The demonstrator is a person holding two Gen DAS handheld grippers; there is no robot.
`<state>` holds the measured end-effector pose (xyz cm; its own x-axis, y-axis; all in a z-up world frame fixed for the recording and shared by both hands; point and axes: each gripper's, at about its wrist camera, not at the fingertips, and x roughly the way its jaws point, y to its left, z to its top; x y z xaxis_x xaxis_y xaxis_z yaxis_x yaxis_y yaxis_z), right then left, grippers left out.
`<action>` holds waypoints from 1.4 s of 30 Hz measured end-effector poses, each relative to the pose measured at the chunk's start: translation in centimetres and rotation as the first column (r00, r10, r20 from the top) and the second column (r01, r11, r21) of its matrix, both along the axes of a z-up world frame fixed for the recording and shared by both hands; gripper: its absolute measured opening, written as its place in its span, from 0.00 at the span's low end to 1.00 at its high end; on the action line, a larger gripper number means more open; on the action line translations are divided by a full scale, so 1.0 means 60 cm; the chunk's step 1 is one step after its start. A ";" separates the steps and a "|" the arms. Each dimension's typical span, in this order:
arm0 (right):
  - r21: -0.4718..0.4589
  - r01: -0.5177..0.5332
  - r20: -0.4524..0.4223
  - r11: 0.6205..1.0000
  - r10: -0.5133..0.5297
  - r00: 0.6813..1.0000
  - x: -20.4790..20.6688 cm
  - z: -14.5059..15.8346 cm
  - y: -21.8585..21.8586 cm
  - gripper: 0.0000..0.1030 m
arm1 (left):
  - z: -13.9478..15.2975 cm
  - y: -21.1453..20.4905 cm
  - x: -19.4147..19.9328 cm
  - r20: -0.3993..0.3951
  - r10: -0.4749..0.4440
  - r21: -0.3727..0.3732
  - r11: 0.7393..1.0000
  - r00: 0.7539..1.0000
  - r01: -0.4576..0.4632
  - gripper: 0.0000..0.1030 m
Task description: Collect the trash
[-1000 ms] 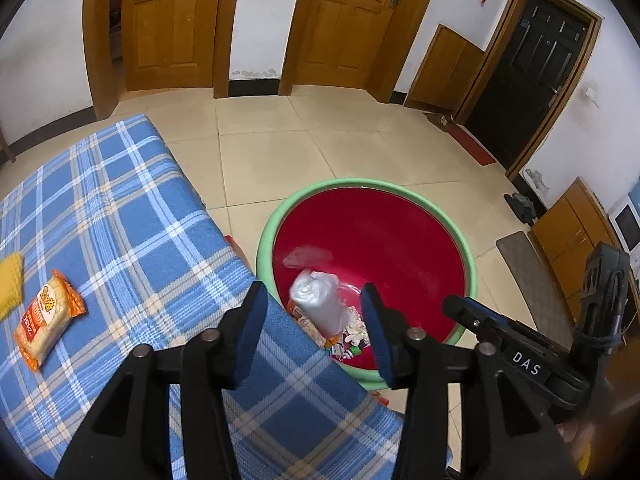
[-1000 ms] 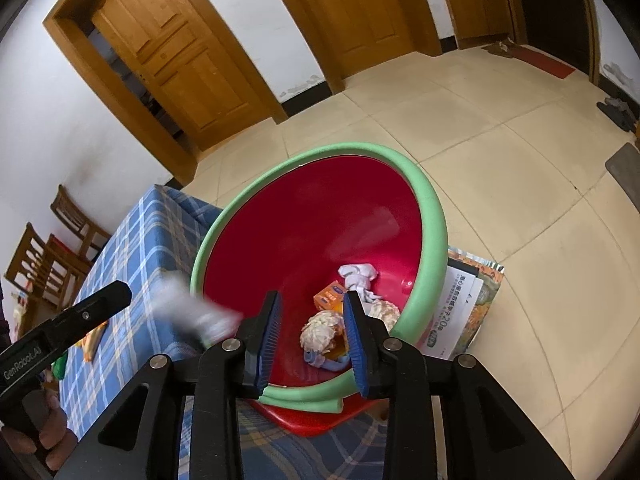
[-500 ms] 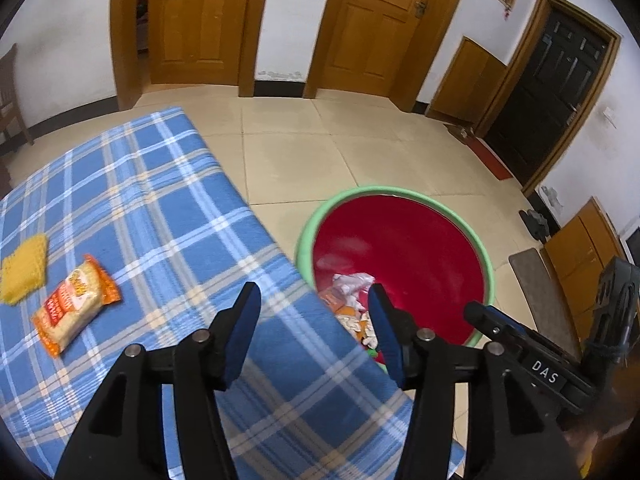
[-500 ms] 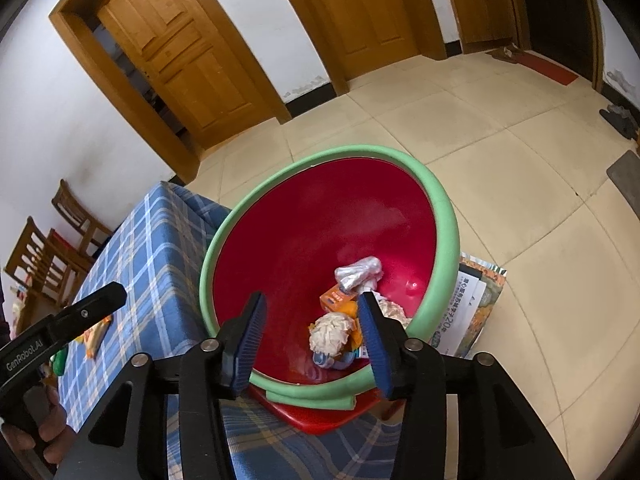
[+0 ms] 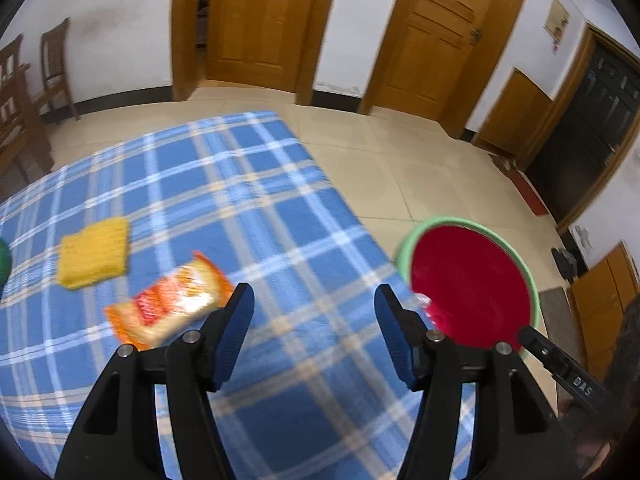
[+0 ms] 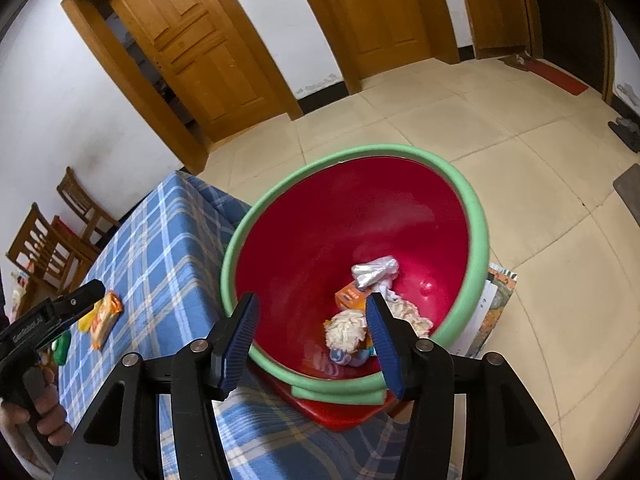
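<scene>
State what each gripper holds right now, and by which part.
Nothing. The left gripper is open over the tablecloth; the right gripper is open above the basin.

Surfaces we see: mostly plastic, cloth, wood.

We read the red basin (image 6: 320,240) as glossy smooth plastic, its green rim (image 6: 478,240) as matt foam-like tubing. The blue plaid tablecloth (image 5: 240,184) looks like matt woven cloth. The orange snack packet (image 5: 172,300) is shiny film; the yellow pad (image 5: 94,252) looks rough and matt, material unclear. In the basin we see a crinkled silver foil bag (image 6: 374,270), an orange carton (image 6: 350,300) that looks like card, and crumpled soft paper wads (image 6: 346,328). Both grippers' arms are matt black plastic with metal screw heads; the finger pads (image 6: 240,340) are blue and ribbed. Doors (image 5: 256,20) are varnished wood, floor tiles (image 6: 520,160) smooth with slight sheen.
</scene>
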<state>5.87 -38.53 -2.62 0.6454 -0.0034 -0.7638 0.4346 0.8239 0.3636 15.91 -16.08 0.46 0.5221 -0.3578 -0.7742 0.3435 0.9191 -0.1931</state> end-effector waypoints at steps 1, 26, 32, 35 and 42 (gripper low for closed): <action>-0.001 -0.004 -0.001 1.000 0.004 1.000 0.002 0.001 0.003 0.55 | 0.001 0.009 0.005 0.001 0.013 0.001 1.000 1.000 -0.013 0.61; -0.048 -0.058 -0.048 0.997 0.055 0.997 0.056 0.003 0.061 0.56 | -0.054 0.215 0.139 0.011 0.302 0.102 0.948 0.953 -0.302 0.61; -0.060 -0.067 -0.059 0.996 0.064 0.996 0.066 0.001 0.071 0.56 | -0.077 0.235 0.152 -0.014 0.326 0.095 0.941 0.945 -0.323 0.61; -0.064 -0.075 -0.063 0.995 0.071 0.996 0.071 0.000 0.076 0.56 | -0.082 0.236 0.156 -0.008 0.323 0.097 0.942 0.946 -0.320 0.61; -0.070 -0.094 -0.073 0.993 0.089 0.993 0.079 -0.002 0.091 0.56 | -0.086 0.226 0.158 0.020 0.330 0.132 0.935 0.944 -0.330 0.62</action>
<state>10.63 -33.09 -2.71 0.5912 -0.0044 -0.8065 0.3781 0.8848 0.2724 25.39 -2.54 -4.68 0.5914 -0.0602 -0.8041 0.0160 0.9979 -0.0629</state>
